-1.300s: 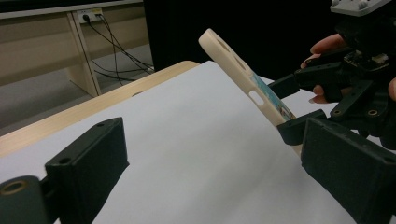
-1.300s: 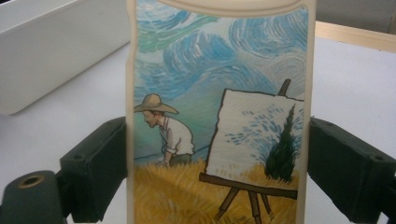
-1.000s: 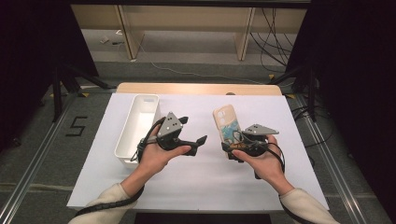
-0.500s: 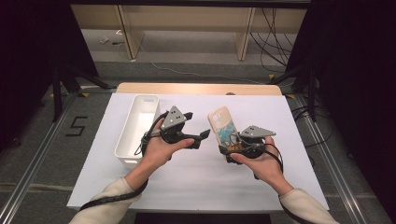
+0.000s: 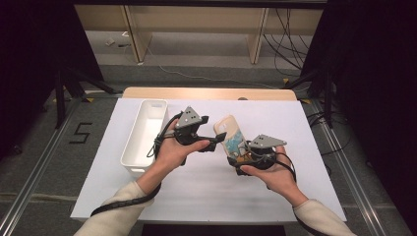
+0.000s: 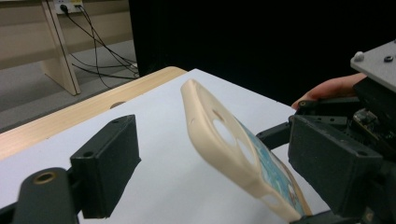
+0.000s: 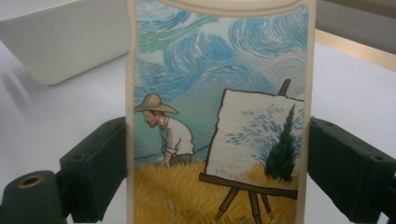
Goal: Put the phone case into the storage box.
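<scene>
- Phone case [image 5: 230,136]: cream rim, painted back showing a man in a straw hat beside an easel in a yellow field under a swirled blue sky. It is held up off the counter [image 5: 206,196], tilted, top end pointing away from the person.
- Right gripper [image 5: 239,153]: closed on the phone case. In the right gripper view both black pads press the case's 2 long edges [image 7: 219,116], low on the case.
- Left gripper [image 5: 212,143]: jaws wide apart and have just been closing a little. In the left gripper view the upper end of the phone case [image 6: 224,140] stands between them. The left pad [image 6: 109,161] is clearly off it, with white counter showing in the gap. Whether the right pad touches the case cannot be told.
- From the high view, the left gripper comes at the phone case from the left and the right gripper sits just below and right of it.
- White tray [image 5: 142,140]: left of the phone case, well apart, long side running away from the person. The left hand [image 5: 172,150] lies between tray and case.
- White sheet covers the counter under the phone case. A bare wooden strip [image 5: 206,93] shows along the far edge beyond it.
</scene>
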Demonstrator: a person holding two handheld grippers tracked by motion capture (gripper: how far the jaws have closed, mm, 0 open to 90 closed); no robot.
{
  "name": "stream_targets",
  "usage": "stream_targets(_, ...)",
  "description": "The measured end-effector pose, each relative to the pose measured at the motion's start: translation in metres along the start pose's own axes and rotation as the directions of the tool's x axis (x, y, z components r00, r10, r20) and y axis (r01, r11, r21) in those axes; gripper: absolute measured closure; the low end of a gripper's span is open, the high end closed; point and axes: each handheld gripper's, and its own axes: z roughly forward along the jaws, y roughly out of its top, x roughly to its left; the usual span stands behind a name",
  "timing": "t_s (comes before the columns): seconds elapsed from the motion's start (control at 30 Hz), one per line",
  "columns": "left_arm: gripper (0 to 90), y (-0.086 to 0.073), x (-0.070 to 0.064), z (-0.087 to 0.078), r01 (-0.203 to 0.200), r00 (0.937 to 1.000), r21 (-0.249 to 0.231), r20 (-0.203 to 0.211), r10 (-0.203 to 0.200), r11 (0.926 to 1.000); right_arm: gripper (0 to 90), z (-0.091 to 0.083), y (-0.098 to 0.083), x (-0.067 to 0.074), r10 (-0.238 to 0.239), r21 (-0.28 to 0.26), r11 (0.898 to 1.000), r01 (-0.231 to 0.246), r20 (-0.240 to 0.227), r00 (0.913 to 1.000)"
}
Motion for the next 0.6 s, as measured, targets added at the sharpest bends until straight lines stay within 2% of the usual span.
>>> stream_targets(0.6, 20.9, 0.004, 0.000, 0.014, 0.026, 0.9996, 0.028, 0.005, -0.026, 0.9993, 12.0, 0.002, -0.001, 0.005, -0.031, -0.004, 1.000, 0.031, -0.010, 0.9995)
